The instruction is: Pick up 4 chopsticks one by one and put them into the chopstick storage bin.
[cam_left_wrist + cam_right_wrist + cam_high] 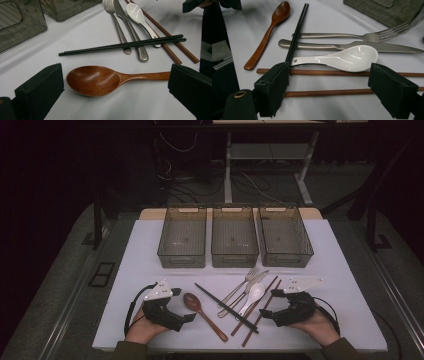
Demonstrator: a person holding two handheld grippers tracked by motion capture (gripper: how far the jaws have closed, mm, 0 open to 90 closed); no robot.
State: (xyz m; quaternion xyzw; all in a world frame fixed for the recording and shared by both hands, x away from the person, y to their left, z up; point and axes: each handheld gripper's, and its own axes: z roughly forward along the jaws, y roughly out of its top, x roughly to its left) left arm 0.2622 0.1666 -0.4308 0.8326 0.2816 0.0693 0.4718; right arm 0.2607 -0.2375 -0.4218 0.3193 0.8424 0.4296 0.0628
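A wooden spoon [202, 312] [93, 80] lies on the white table [150, 260], its bowl between the jaws of my open left gripper [182, 305] [115, 92]; the jaws do not touch it. Right of it lie black chopsticks [227, 308] [120, 46], a metal fork [239, 287] [352, 36], a metal knife [248, 292] [352, 46], a white ceramic spoon [253, 296] [347, 57] and two brown chopsticks [260, 312] [332, 73]. My right gripper [269, 304] [332, 87] stands open over the brown chopsticks, holding nothing.
Three clear plastic bins, left [182, 237], middle [234, 237] and right [285, 236], stand in a row at the back of the table, all without contents. Bare table surface lies between the bins and the cutlery. Cables and a desk frame [228, 165] sit on the floor beyond.
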